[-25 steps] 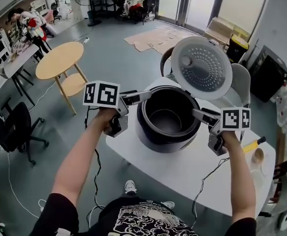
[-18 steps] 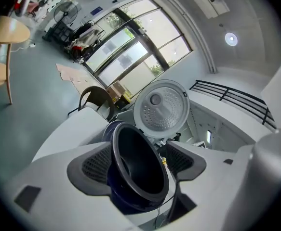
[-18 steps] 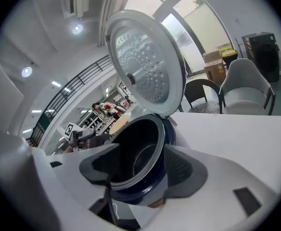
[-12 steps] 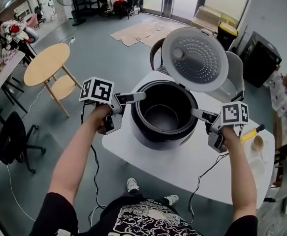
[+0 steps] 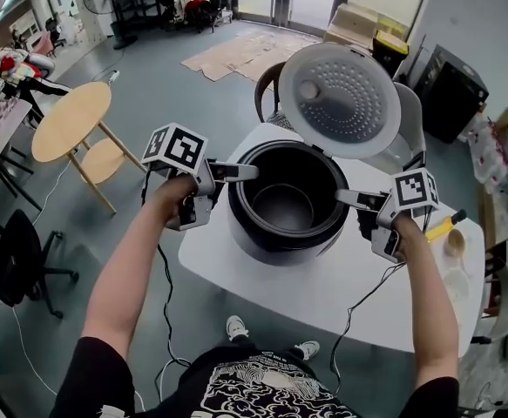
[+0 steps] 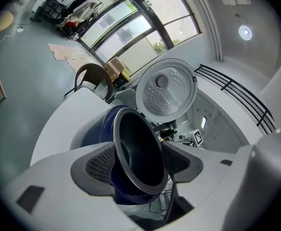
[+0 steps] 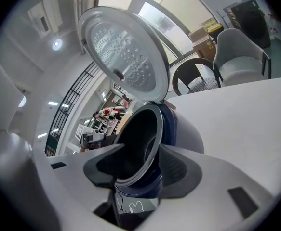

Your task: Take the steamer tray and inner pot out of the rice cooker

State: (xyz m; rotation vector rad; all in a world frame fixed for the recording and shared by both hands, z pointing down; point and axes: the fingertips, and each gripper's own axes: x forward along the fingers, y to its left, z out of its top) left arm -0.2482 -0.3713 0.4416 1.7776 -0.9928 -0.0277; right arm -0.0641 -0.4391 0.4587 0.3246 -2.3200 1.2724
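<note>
Both the left gripper (image 5: 245, 171) and right gripper (image 5: 342, 198) have jaws clamped on the rim of the dark round metal inner pot (image 5: 281, 207); a level lift from the navy rice cooker (image 5: 247, 232) is advised.

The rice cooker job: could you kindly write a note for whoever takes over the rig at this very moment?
Left gripper: jaws astride the rim of the inner pot, left side; whether clamped, unclear.
Right gripper: jaws astride the rim opposite; likewise unclear.
Rice cooker on the white table, lid up, pot inside it.
Done: lid open; no steamer tray in view.
Left: confirm both grips, lift the pot straight up, set it down on the table.
</note>
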